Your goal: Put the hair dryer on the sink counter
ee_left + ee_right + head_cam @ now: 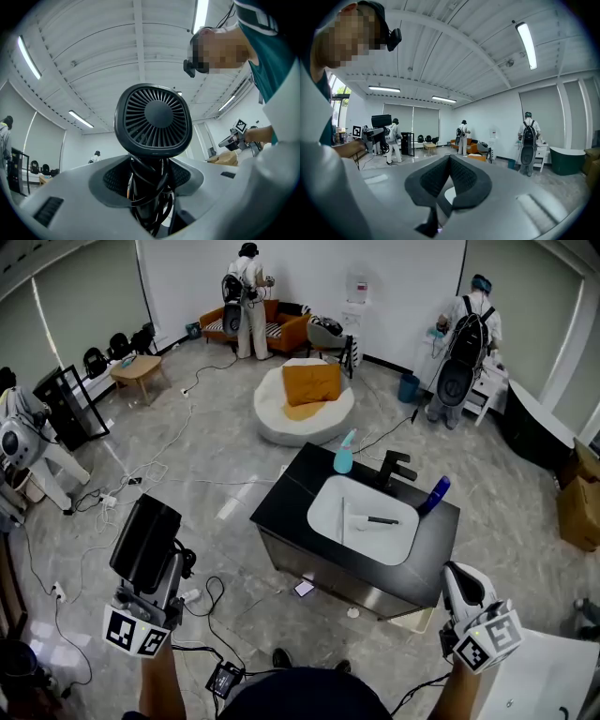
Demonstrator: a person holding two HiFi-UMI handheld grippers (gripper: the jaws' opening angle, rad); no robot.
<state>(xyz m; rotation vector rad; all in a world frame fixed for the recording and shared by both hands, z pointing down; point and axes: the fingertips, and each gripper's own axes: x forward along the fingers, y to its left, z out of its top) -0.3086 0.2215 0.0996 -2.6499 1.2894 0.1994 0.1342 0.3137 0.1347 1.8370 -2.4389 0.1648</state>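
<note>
Black sink counter (281, 507) mid-room, white basin (323, 510) set in it. Hair dryer (153, 119) off the counter, at near left, head uppermost, handle and coiled cord pinched between fingers of left gripper (150, 180). Right gripper (450, 161) at near right, fingertips pressed together, empty.

The hair dryer (153, 119) is showing matt black plastic. The sink counter (286, 504) is looking smooth, black, faintly sheened; its basin (328, 510) is gleaming glossy white.

The hair dryer (145, 542) sits in the left gripper (152, 592), left of the sink counter (281, 504). The right gripper (459, 579) is near the counter's right corner.
</note>
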